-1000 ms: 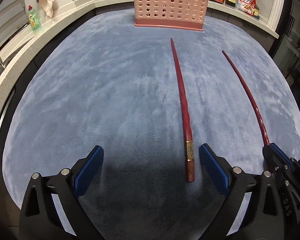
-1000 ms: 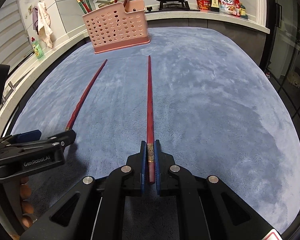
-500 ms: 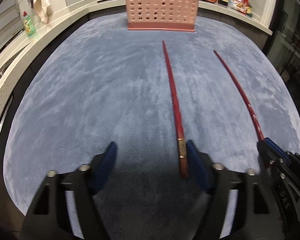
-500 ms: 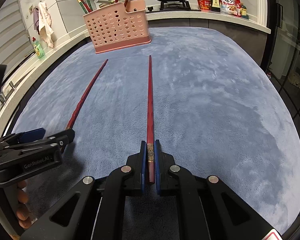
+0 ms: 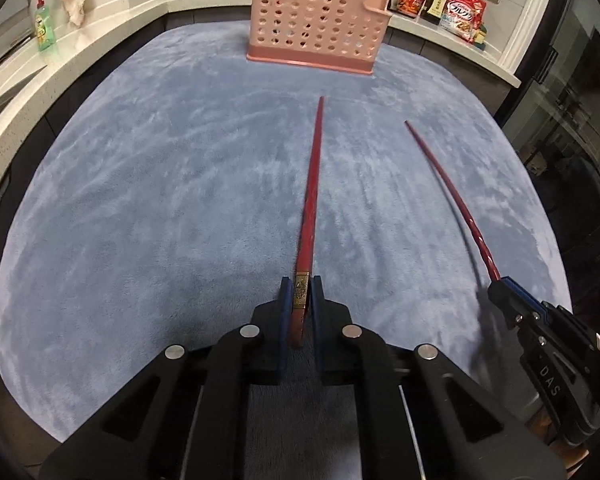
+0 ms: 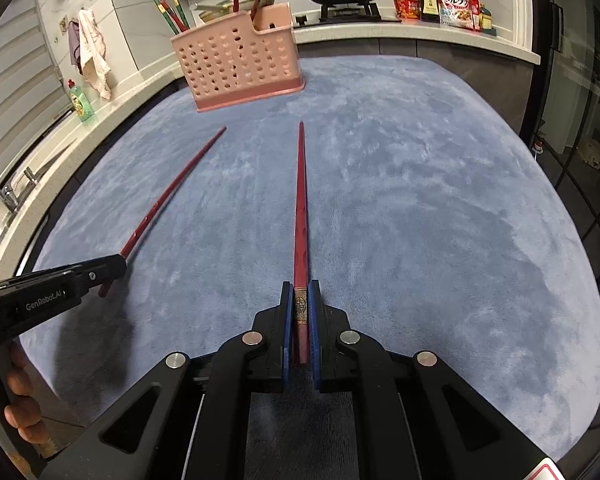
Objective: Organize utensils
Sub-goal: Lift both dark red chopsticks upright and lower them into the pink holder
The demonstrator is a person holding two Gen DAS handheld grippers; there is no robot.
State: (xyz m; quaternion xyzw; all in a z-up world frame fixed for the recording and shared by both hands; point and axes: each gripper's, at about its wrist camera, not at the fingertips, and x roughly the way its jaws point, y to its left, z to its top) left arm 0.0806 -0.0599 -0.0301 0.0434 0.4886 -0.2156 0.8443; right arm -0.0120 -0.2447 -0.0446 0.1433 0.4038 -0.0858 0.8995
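Gripping stage, one red chopstick each: left gripper (image 5: 300,300), jaws just closed, clamps left chopstick (image 5: 310,196); right gripper (image 6: 300,304) clamps right chopstick (image 6: 300,200). Next: carry both to pink utensil basket (image 6: 240,66), tips down.

Both pictures are lit softly from above, and the room looks a little dim. The blue mat (image 5: 148,208) is seen bright in patches and darker near the bottom, where a dark shadow is cast under the left gripper (image 5: 300,294). Another shadow is laid on the mat below that gripper in the right wrist view (image 6: 112,270). The pictures are bent like a bowl, so straight counter edges are curved, and the corners are swallowed by black. The middle is seen sharp. The far chopstick (image 5: 456,204) is a bit smeared. Small shiny spots are seen on the silver bolts (image 6: 251,337).
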